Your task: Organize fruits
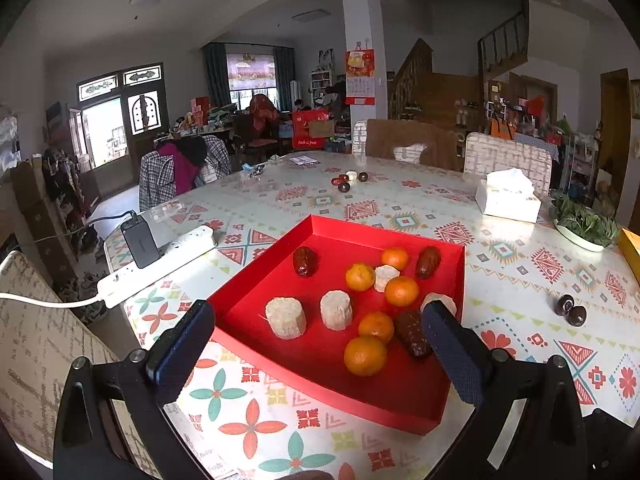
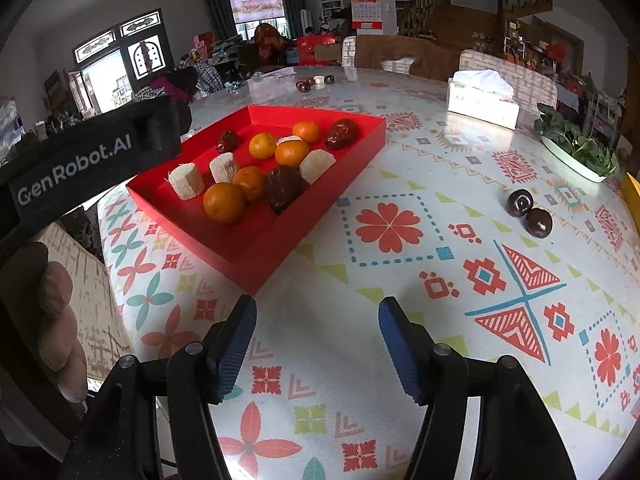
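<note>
A red tray [image 1: 256, 276] [image 2: 360, 148] on the patterned table holds several oranges [image 1: 365, 355] [image 2: 223, 202], pale sugarcane chunks [image 1: 285, 317] [image 2: 186, 180] and dark red dates [image 1: 414, 333] [image 2: 284, 188]. My left gripper [image 1: 320, 332] is open and empty, held over the tray's near end. My right gripper [image 2: 318, 330] is open and empty above bare table, right of the tray's near corner. Two dark round fruits [image 1: 571, 310] [image 2: 529, 211] lie on the table right of the tray. More dark fruits and a pale piece [image 1: 347, 180] [image 2: 314, 81] lie at the far side.
A tissue box [image 1: 508, 196] [image 2: 482, 98] and a plate of greens [image 1: 584, 226] [image 2: 576, 148] stand at the right. A white power strip with a black charger [image 1: 156, 258] lies left of the tray. Chairs ring the table. The left gripper's body [image 2: 92, 160] shows at the left.
</note>
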Demonstrator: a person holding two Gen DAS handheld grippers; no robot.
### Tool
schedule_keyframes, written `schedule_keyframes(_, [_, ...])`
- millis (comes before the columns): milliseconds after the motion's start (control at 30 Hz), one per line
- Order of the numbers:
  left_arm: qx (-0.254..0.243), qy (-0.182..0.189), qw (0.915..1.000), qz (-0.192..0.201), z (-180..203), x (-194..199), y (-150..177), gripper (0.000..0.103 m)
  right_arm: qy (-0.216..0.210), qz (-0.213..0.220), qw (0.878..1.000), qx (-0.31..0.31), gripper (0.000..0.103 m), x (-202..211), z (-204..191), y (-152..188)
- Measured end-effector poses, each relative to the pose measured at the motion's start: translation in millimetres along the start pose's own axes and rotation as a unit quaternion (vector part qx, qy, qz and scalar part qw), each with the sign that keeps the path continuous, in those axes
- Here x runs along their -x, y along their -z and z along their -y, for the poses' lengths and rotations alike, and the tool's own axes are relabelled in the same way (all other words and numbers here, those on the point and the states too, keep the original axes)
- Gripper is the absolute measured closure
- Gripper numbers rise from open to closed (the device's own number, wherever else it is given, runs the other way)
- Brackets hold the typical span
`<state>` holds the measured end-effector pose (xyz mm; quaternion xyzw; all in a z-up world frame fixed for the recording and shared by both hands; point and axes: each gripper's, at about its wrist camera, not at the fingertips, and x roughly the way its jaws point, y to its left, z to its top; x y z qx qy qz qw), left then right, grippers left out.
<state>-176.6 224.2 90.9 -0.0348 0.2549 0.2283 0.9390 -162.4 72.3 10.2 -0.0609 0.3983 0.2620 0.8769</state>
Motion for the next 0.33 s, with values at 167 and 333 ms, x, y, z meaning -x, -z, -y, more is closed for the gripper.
schedule_keyframes(167, [0.014, 0.005, 0.9997, -0.019, -4.5, -5.6, 1.8, 0.0, 0.0, 0.002, 1.0, 0.006, 0.034, 0.4, -2.7, -1.4])
schedule_keyframes(333, [0.01, 0.01, 0.999, -0.043, -1.8, -10.2, 2.4, 0.0, 0.001, 0.006, 1.0, 0.006, 0.034, 3.0, -0.8, -4.1])
